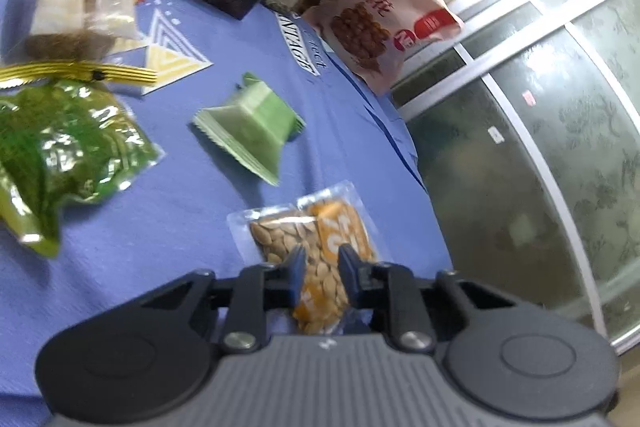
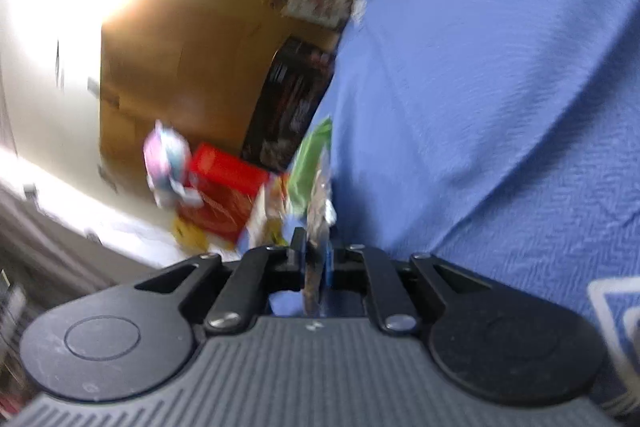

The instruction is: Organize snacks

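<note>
Left gripper [image 1: 322,267]: jaws pinching seed packet [image 1: 308,247] lying on surface [image 1: 160,227] near edge. Right gripper [image 2: 316,255]: jaws closed on thin foil packet [image 2: 318,211]. Lift seed packet level; avoid snagging cloth.

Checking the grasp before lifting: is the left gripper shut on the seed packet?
Shut: the left gripper has its fingers pressed against both sides of the seed packet.

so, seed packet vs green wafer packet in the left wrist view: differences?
The seed packet is clear with orange print, seeds showing; the green wafer packet is opaque. The seed packet sits between the left gripper fingers; the green wafer packet lies untouched, farther off. Both rest on the blue cloth.
</note>
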A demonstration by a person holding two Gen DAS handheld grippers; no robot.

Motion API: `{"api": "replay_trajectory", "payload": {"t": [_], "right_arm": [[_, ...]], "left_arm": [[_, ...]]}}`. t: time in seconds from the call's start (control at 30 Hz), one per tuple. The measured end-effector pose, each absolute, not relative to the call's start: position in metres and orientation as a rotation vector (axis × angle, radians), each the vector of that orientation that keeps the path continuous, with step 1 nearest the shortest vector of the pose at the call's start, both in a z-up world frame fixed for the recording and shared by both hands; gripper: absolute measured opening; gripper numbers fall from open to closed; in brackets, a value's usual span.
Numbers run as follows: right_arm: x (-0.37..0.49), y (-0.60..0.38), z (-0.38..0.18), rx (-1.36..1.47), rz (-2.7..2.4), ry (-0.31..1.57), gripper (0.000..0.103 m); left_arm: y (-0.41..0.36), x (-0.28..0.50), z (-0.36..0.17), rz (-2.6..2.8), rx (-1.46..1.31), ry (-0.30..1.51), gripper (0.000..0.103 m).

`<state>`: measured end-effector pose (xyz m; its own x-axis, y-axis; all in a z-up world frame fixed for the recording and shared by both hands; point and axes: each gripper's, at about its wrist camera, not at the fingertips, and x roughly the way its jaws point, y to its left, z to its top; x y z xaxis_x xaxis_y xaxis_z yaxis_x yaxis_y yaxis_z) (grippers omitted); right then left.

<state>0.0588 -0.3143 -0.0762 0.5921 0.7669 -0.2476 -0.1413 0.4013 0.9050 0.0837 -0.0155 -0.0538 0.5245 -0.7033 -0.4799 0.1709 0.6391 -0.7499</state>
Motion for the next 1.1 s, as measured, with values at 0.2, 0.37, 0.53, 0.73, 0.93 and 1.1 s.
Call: {"api": "replay_trajectory", "payload": {"t": [0.2, 0.37, 0.53, 0.73, 0.93, 1.1], "right_arm": [[0.044, -0.292, -0.052, 0.599, 0.696, 0.713, 0.040], [0.031, -0.309, -0.042, 0.515, 0.641, 0.648, 0.061], [0.039, -0.322, -0.047, 0.562, 0.624, 0.658, 0.062], [0.054, -0.296, -0.045, 0.526, 0.693, 0.717, 0.036], [0.062, -0.290, -0.065, 0.722, 0.761, 0.758, 0.014], [0.071, -0.324, -0.089, 1.121, 0.824, 0.780, 0.013]], "left_arm": [[-0.009, 0.084, -0.055, -0.535, -0.672, 0.866, 0.019], [-0.003, 0.077, -0.052, -0.536, -0.655, 0.858, 0.028], [0.001, 0.068, -0.048, -0.569, -0.670, 0.869, 0.034], [-0.011, 0.069, -0.058, -0.591, -0.653, 0.906, 0.035], [-0.003, 0.071, -0.061, -0.594, -0.710, 0.915, 0.038], [0.004, 0.068, -0.052, -0.574, -0.685, 0.894, 0.054]]}}
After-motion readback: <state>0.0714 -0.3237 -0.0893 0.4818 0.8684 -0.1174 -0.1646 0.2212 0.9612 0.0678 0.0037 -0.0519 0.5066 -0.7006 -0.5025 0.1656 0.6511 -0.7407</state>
